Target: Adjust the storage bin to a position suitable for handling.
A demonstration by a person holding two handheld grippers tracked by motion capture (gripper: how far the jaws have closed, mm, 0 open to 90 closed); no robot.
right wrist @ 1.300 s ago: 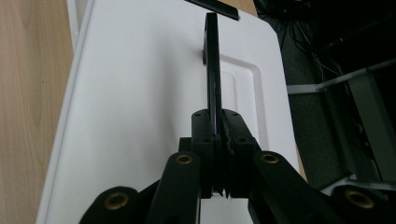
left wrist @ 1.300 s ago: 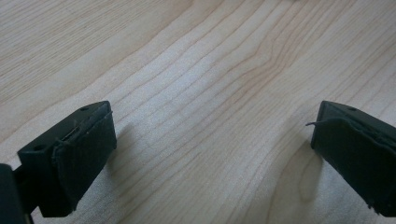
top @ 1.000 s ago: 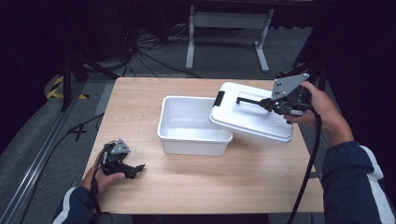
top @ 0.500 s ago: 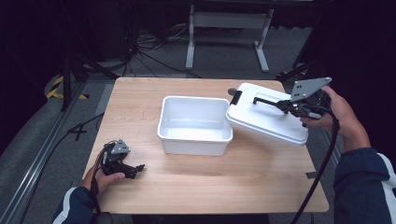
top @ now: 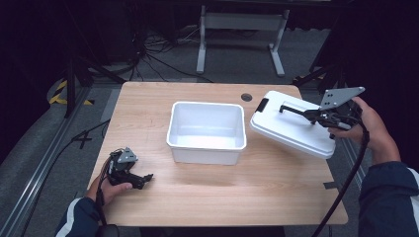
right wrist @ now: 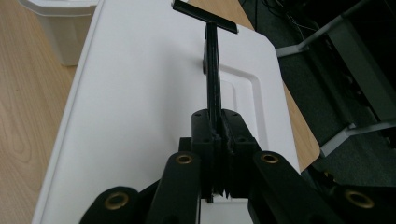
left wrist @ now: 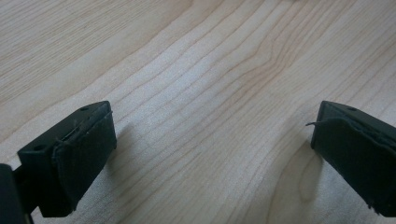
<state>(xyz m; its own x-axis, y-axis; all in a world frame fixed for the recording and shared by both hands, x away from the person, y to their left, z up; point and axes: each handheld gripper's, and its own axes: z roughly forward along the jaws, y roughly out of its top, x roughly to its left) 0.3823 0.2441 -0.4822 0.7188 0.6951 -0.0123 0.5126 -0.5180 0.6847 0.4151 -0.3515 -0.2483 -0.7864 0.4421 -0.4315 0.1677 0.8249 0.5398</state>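
Observation:
A white plastic bin (top: 207,131) stands uncovered in the middle of the wooden table (top: 148,98). Its white lid (top: 289,128) hangs tilted to the right of the bin, over the table's right side. My right gripper (top: 316,114) is shut on the lid's thin black handle (right wrist: 213,79), which runs up between its jaws in the right gripper view, with the lid (right wrist: 140,93) spread beneath. A corner of the bin (right wrist: 60,28) shows at that view's top left. My left gripper (top: 141,178) rests low at the table's front left, open over bare wood (left wrist: 205,93).
A round cable hole (top: 246,97) sits in the table behind the bin. A metal stand (top: 242,29) and cables (top: 148,49) lie on the floor beyond the far edge. Black stand legs (right wrist: 345,42) rise off the right side.
The right gripper has carried the lid rightward, off the bin and clear of its rim. The left gripper has stayed put.

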